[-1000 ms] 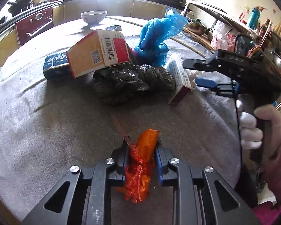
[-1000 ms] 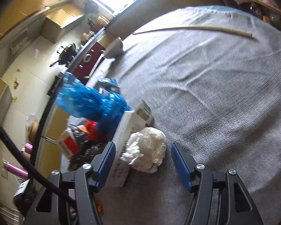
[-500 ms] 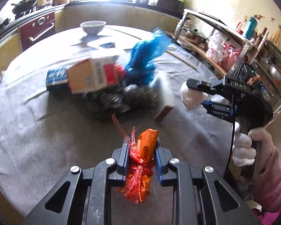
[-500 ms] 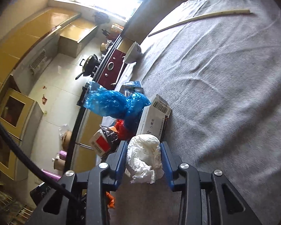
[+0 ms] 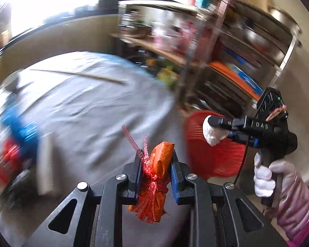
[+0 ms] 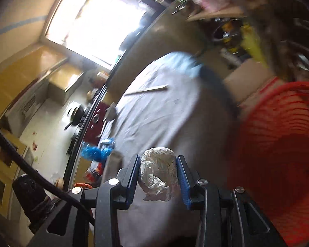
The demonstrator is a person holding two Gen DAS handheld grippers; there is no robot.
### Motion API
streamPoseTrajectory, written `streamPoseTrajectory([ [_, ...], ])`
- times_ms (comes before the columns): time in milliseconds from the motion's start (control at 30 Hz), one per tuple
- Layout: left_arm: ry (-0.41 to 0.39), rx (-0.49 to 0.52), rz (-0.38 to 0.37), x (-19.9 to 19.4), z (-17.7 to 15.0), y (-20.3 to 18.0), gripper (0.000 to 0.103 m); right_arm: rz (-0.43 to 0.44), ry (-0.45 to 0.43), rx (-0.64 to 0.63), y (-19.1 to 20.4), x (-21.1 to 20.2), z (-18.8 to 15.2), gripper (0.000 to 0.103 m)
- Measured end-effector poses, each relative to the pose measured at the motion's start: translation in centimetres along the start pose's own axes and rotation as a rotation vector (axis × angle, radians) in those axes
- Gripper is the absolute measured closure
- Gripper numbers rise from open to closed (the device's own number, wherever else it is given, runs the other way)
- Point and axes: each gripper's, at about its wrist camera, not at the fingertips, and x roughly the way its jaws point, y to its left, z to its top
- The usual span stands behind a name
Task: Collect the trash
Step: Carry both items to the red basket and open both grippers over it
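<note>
My left gripper [image 5: 155,154] is shut on an orange wrapper in red net [image 5: 157,177], held above the grey table's [image 5: 88,107] right edge. My right gripper [image 6: 158,164] is shut on a crumpled white paper ball [image 6: 158,174]. In the left wrist view the right gripper [image 5: 218,129] holds the paper ball [image 5: 213,133] over a red basket [image 5: 214,156] beside the table. The red basket [image 6: 278,154] fills the right side of the right wrist view. The remaining trash pile with a blue bag [image 5: 20,129] lies blurred at the table's left.
A metal shelf rack [image 5: 226,47] crowded with items stands behind the basket. A thin wooden stick [image 5: 78,75] lies on the far part of the table. A white box [image 5: 44,162] stands by the pile. Kitchen counter and stove [image 6: 88,119] lie beyond the table.
Both grippers swung right, away from the trash pile toward the red basket. The right gripper closed on the paper ball and lifted it off the table; the left kept its orange wrapper.
</note>
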Motion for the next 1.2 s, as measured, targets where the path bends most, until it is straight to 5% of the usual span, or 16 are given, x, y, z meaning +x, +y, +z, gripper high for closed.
streamPoseTrajectory([
  [300,0.094,0.130,-0.142,9.7,4.6,-11.3,0.078,-0.113,-0.156,0.235,-10.5,-9.4,0.4,0.059],
  [433,0.126,0.123,-0.142,12.5,5.7,-13.2,0.045,-0.117,-0.181,0.286,-12.3,-11.1,0.2,0.038],
  [567,0.128,0.131,-0.107,12.9,5.8,-13.2,0.042,-0.114,-0.192,0.291,-12.8,-11.5,0.7,0.037],
  [833,0.107,0.141,0.015,6.6,2.3,-8.8,0.042,-0.102,-0.209,0.239,-10.9,-12.1,1.7,0.037],
  [1200,-0.015,-0.005,0.342,-8.3,-8.3,1.7,0.040,-0.059,-0.169,0.103,-1.5,-9.6,2.1,0.037],
])
